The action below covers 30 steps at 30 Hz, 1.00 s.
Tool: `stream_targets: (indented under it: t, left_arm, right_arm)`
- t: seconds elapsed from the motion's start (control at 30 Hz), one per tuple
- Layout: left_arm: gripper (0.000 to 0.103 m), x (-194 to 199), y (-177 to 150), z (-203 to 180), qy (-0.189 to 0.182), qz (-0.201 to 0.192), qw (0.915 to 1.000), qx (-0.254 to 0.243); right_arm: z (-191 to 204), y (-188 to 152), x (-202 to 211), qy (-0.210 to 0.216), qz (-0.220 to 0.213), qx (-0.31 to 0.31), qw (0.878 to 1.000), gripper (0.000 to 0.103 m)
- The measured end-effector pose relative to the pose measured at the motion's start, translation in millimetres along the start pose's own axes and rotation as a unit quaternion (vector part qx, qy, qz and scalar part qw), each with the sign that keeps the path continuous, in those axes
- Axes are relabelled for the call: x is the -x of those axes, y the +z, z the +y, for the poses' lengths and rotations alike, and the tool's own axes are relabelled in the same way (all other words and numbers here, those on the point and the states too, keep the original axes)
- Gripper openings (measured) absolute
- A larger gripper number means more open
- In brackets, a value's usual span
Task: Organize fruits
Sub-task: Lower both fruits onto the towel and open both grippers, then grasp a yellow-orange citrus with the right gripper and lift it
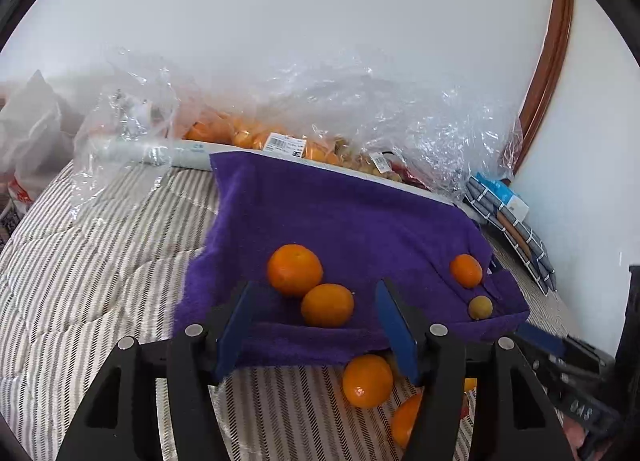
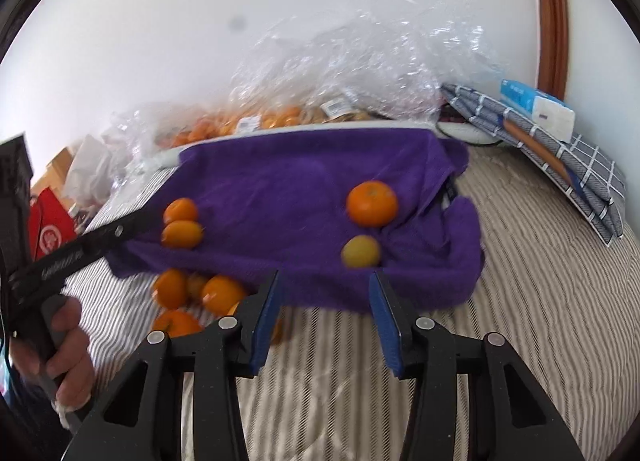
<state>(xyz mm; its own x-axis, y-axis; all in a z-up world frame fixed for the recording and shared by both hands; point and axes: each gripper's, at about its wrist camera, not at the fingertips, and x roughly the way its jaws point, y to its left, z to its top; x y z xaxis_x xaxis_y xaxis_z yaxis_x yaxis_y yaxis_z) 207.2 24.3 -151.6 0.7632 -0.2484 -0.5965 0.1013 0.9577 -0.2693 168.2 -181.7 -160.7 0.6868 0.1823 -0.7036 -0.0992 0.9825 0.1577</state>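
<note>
Oranges [image 1: 295, 270], small yellow fruit [image 1: 480, 307] on purple towel [image 1: 344, 213].

Left gripper [image 1: 316, 321]: jaws apart, blue pads facing each other, nothing pressed between them; black fingers angled downward over near edge of bed. Right gripper [image 2: 326, 315]: jaws apart, narrower gap, pads clear of everything, also tilted downward above near edge of bed. In right wrist view, left hand [image 2: 66, 357] at left side, fingers wrapped round black handle of left gripper, whose body reaches up and rightward.
</note>
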Motion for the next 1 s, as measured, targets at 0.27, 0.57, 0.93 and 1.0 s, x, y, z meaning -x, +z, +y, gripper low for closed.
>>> stream_targets:
  t: [0.27,0.57,0.93,1.0]
  left_arm:
    - [0.062,23,-18,20,-0.001,0.02,0.9998,0.01]
    - [0.063,14,-27,22,-0.024,0.073,0.997,0.008]
    - [0.061,-5,-27,2,-0.081,0.125,0.9889,-0.002]
    - [0.056,-13,-28,-4,-0.077,0.145,0.9864,-0.01]
  right_arm:
    - [25,-19,-10,0.038,0.039,0.013,0.998,0.042]
    - [31,-19,-33,0.054,0.078,0.008,0.995,0.036]
    - [-5,-24,-1,-0.03,0.01,0.015,0.999,0.036]
    - [-16,-25,2,-0.033,0.007,0.008,0.999,0.036]
